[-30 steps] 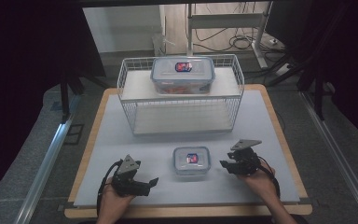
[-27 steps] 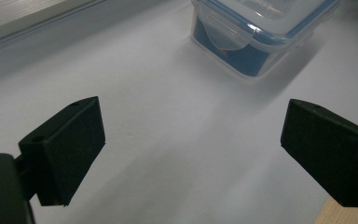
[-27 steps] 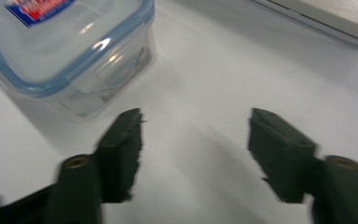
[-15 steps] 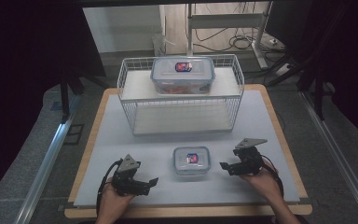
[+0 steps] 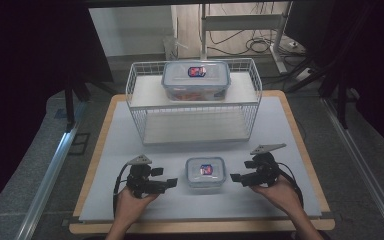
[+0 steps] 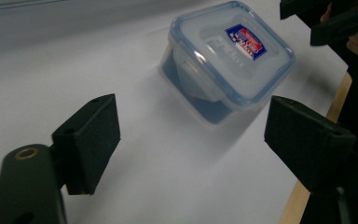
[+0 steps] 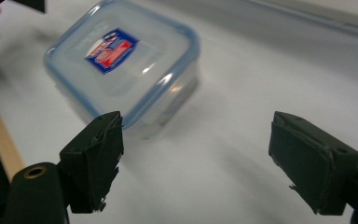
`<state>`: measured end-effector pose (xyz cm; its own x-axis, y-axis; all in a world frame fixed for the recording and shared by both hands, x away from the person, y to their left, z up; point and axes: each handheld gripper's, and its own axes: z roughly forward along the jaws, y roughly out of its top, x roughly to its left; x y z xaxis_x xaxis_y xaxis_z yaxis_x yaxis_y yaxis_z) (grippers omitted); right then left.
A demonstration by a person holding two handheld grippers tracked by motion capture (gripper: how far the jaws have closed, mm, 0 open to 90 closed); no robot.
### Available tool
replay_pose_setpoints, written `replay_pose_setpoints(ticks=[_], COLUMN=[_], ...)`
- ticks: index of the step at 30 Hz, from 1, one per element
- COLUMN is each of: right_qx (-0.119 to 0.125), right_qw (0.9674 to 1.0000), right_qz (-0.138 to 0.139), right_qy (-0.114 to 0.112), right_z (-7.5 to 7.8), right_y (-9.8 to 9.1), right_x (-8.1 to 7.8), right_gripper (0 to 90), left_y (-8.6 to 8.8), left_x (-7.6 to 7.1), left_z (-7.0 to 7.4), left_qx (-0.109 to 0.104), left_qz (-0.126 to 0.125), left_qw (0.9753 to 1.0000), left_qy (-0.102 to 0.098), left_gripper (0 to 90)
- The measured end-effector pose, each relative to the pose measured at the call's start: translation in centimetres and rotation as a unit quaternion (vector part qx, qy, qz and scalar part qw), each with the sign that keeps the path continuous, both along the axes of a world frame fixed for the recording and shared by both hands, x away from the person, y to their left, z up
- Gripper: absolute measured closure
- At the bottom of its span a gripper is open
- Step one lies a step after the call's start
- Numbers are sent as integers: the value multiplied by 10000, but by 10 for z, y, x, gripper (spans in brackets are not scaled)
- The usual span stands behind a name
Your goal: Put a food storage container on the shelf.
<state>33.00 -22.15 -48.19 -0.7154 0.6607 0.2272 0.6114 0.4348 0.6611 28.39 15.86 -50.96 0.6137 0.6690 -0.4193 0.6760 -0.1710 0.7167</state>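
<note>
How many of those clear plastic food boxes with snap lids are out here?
2. A small container sits on the white mat between the two grippers. A larger container rests on top of the white wire rack behind it. None seems hidden.

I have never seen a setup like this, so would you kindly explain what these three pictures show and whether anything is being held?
No robot here: a person holds a hand-operated claw in each hand. The high view looks down on the table. The left claw and right claw sit either side of a small lidded container. Behind it stands a white wire basket with a larger lidded container on its shelf. The other two pictures come from cameras riding on each claw, looking along its two black jaws at the small container. Both claws are open with nothing between their jaws; the left's have just been closing a little, the right's opening. Nothing is held.
</note>
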Motion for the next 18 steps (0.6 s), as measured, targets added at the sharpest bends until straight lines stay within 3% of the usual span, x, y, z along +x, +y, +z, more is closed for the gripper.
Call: replay_pose_setpoints(ticks=[4, 5, 8, 11, 18], right_qx=[42, 177, 277, 379, 529], right_qw=[9999, 9996, 9992, 9981, 9954], right_qz=[69, 107, 104, 140, 222], right_qy=[97, 175, 277, 458, 762], right_z=[0, -1, -3, -8, -18], right_y=[6, 9, 13, 18, 25], right_x=[2, 4, 6, 11, 17], right_gripper=[195, 219, 235, 252, 250], left_y=[-8, -13, -16, -20, -31], left_x=[5, 10, 16, 28, 39], left_z=[2, 3, 2, -2, -10], left_qx=[-50, -73, -121, -223, -217], left_qz=[-135, -184, -196, -227, -342], left_qw=[9999, 9998, 9996, 9988, 9968], left_qy=[34, 67, 166, 379, 693], left_gripper=[223, 228, 237, 247, 244])
